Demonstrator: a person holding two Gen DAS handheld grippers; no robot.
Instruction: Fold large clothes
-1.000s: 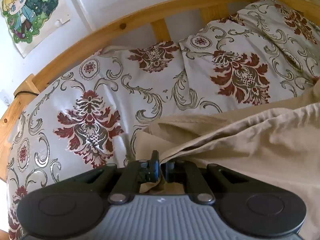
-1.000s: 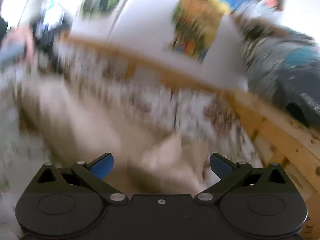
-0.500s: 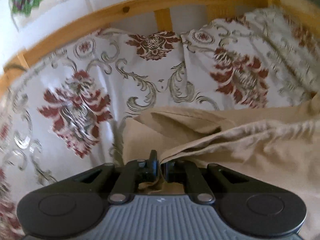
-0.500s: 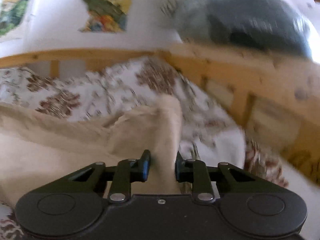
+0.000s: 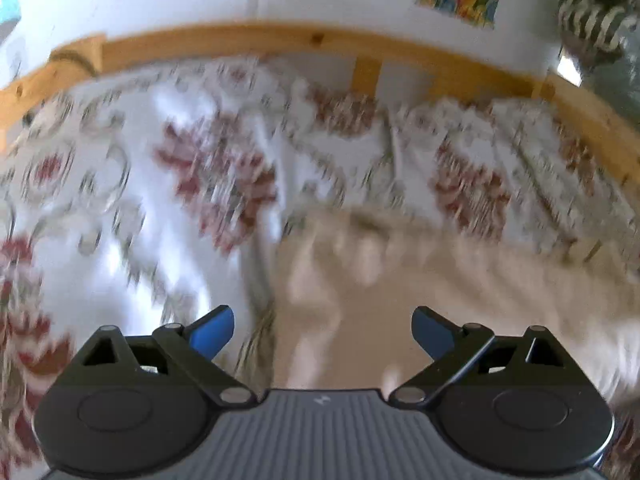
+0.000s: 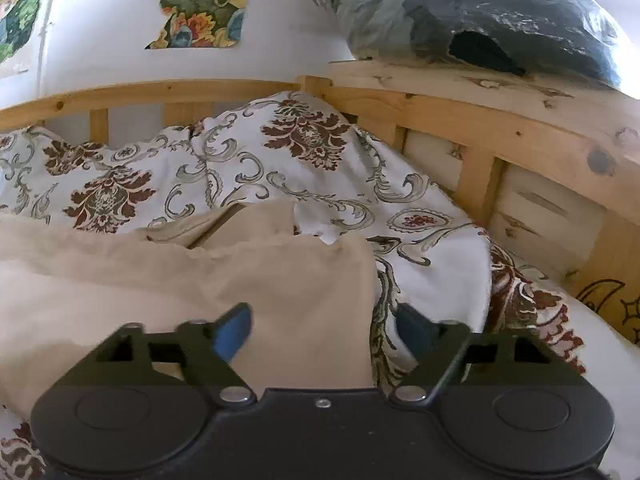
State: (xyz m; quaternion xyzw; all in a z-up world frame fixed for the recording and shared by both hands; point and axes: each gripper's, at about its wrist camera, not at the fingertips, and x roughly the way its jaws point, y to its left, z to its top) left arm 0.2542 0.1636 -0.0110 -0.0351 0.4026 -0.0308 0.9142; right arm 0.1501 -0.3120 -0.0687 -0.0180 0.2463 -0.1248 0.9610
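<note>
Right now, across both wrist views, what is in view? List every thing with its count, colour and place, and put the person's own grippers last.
Garment: one, beige, spread on the bed under both grippers, an edge folded over on top.
Bedding: white with dark red floral and grey scroll print, covering the bed and bunched against the frame.
Bed frame: one, light knotty wood, railed along the far side and the right.
Posters: at least two, colourful cartoon prints, on the white wall behind the bed.
Bag: one, dark, in shiny clear plastic, on top of the frame at right.
Left gripper: black with blue pads, open above the garment; view blurred.
Right gripper: black with blue pads, open over the garment's right edge.
</note>
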